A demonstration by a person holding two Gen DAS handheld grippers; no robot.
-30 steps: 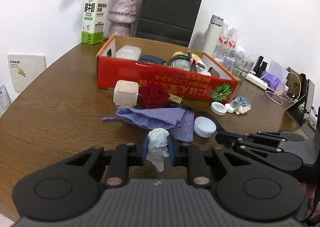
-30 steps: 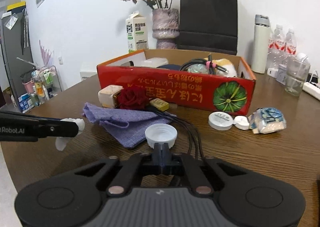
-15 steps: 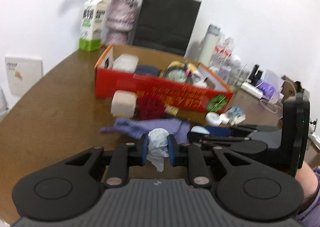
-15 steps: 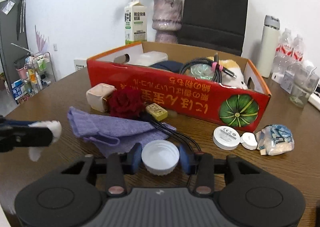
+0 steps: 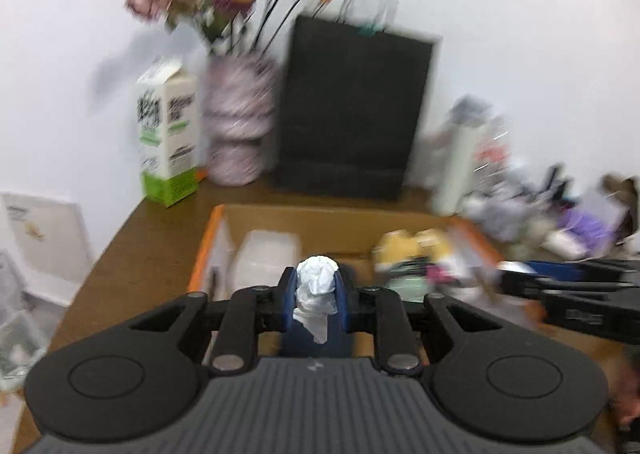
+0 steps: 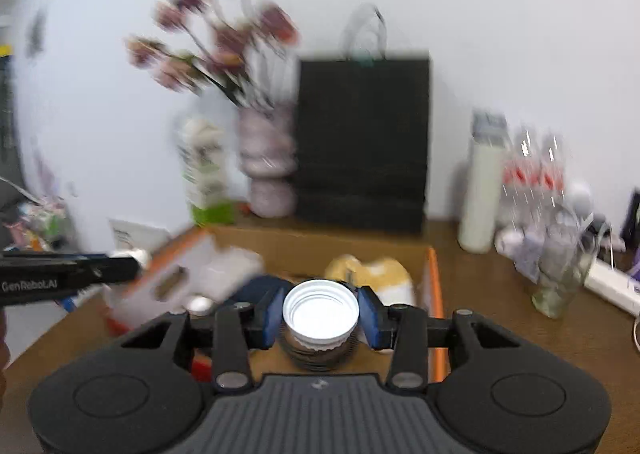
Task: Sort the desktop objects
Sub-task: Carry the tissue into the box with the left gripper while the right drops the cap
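Two close wrist views along the jaws, angled down, both over the cardboard box (image 5: 328, 219) before the black bag (image 6: 362, 141)

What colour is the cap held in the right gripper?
White; the cap shows best in the right wrist view.

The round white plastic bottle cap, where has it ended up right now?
In the right wrist view the round white plastic bottle cap sits clamped between the right gripper's blue pads, held above the open cardboard box, in front of the black paper bag.
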